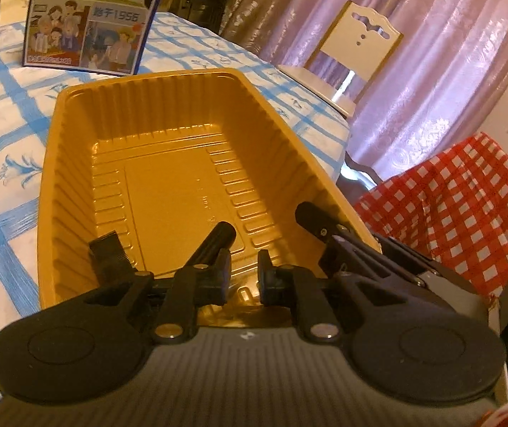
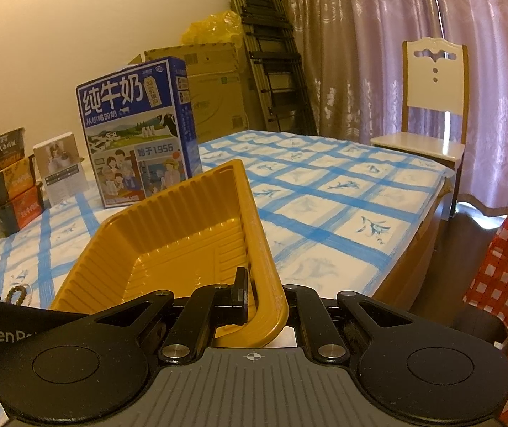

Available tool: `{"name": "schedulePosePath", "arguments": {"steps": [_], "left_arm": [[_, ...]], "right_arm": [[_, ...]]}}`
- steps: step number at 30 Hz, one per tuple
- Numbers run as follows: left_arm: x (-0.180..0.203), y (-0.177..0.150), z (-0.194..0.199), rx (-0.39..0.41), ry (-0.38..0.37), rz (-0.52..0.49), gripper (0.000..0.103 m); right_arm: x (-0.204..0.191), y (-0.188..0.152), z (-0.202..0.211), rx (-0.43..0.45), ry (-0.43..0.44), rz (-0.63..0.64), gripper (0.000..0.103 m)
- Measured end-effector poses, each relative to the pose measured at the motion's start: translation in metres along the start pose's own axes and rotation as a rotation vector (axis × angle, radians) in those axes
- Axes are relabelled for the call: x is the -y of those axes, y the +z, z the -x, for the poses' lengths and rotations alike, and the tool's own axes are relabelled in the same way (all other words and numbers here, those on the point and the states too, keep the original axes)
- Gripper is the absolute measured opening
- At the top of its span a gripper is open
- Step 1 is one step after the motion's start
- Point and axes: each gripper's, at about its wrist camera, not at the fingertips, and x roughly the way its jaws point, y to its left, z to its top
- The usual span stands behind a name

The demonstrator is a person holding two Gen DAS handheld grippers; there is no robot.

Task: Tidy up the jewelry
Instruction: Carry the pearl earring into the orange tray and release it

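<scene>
I have the right gripper point(image 2: 254, 302) clamped on the near corner rim of the tray point(image 2: 190, 235), tipping it up off the cloth point(image 2: 343, 192). My left gripper point(image 1: 241, 270) sits over the tray's near end, jaws slightly apart, nothing between them. A bead bracelet point(image 2: 15, 293) lies left of the tray; a milk box point(image 2: 136, 131) stands behind it.

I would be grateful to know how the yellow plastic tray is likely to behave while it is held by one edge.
The yellow tray looks thin and ribbed, so probably light but flexible. The right claw pinches only one rim, so the tray may sag or twist. Its glossy surface suggests that it could slip.
</scene>
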Motion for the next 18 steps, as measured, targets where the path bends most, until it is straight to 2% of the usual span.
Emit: {"name": "schedulePosePath", "arguments": {"steps": [3,6,9,15,18], "left_arm": [[-0.003,-0.001,0.008,0.019,-0.002,0.023,0.019],[-0.003,-0.003,0.027,0.075,0.006,0.024,0.022],[-0.008,-0.011,0.054,0.134,0.044,0.001,0.023],[-0.043,-0.032,0.105,0.179,0.205,0.034,0.023],[-0.067,-0.044,0.123,0.163,0.334,0.049,0.024]], "right_arm": [[0.0,0.0,0.0,0.001,0.0,0.001,0.007],[0.0,0.0,0.0,-0.001,0.0,0.0,0.007],[0.0,0.0,0.0,-0.001,-0.001,0.0,0.007],[0.001,0.0,-0.001,-0.001,-0.001,-0.001,0.007],[0.0,0.0,0.0,-0.001,-0.001,-0.002,0.007]]}}
